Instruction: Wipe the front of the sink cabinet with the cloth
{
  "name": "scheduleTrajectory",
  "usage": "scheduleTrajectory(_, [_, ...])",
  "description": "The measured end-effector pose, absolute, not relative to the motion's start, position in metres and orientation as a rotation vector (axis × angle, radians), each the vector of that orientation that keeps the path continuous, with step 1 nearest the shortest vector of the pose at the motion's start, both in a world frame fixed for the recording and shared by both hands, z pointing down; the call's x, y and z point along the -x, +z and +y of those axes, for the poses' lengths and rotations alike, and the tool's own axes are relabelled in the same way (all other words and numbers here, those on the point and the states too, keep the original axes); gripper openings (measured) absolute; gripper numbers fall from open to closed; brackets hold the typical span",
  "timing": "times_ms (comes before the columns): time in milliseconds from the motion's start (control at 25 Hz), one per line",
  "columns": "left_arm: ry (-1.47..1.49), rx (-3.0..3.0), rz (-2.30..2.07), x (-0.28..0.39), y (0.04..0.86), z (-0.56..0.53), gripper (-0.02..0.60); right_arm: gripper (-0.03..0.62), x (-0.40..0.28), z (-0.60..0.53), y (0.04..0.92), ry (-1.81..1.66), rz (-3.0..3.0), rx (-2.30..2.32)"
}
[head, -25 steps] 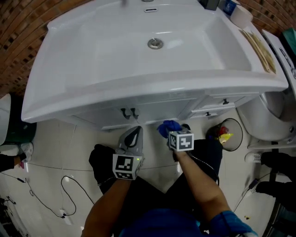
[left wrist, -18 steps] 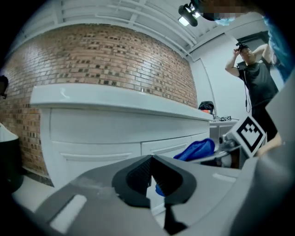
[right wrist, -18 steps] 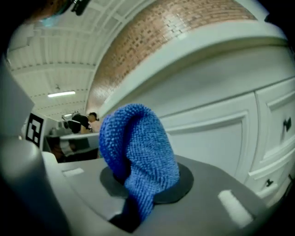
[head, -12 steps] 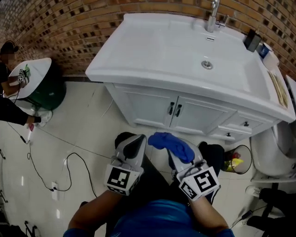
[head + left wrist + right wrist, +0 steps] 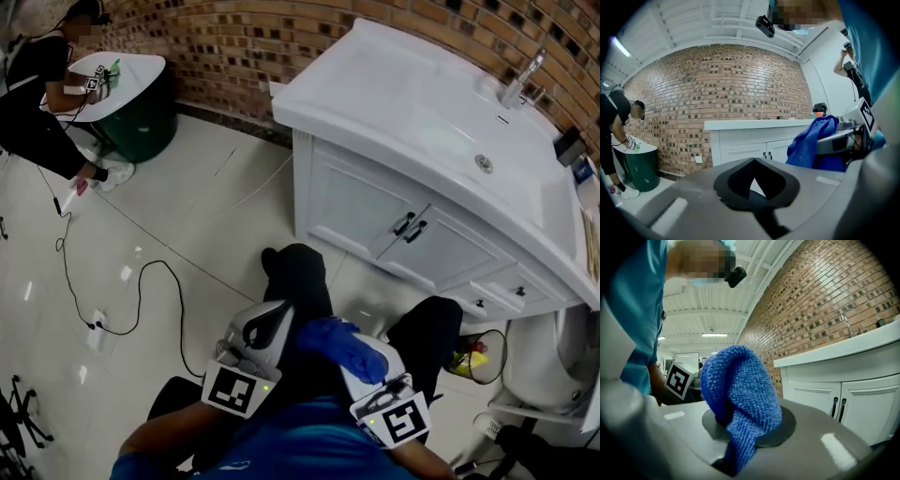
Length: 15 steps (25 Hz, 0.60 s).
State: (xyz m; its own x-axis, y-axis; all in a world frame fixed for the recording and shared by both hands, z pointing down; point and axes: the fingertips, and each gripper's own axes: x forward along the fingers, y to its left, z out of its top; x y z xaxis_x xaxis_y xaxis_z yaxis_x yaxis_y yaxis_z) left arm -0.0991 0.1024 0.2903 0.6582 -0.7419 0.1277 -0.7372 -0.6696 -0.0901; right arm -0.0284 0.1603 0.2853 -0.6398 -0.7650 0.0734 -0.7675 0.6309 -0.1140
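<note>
Right gripper (image 5: 367,364) clamped on blue cloth (image 5: 336,343), cloth bunched over its jaws. Left gripper (image 5: 268,328) closed, nothing between jaws. Both now drawn back near person's body, well apart from sink cabinet (image 5: 375,220); a second ago cloth sat against cabinet front.

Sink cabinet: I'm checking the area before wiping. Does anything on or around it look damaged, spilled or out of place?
Nothing on the sink cabinet looks damaged: both doors sit shut and level, and no spill shows. The only untidy thing is a black cable looping loose across the floor tiles to its left.
</note>
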Motion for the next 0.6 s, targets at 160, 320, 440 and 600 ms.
scheduleTrajectory(160, [-0.262, 2.858, 1.272, 0.098, 0.297, 0.098, 0.002, 0.058, 0.033, 0.16, 0.3, 0.231, -2.805, -1.297])
scheduleTrajectory(320, [-0.27, 2.844, 1.264, 0.095, 0.291, 0.094, 0.002, 0.057, 0.043, 0.159, 0.307, 0.228, -2.798, -1.238])
scheduleTrajectory(440, [-0.237, 2.857, 1.292, 0.099, 0.288, 0.093, 0.002, 0.057, 0.045, 0.159, 0.306, 0.21, -2.791, -1.201])
scheduleTrajectory(600, [-0.228, 2.865, 1.314, 0.104, 0.289, 0.088, 0.002, 0.057, 0.045, 0.159, 0.305, 0.204, -2.787, -1.193])
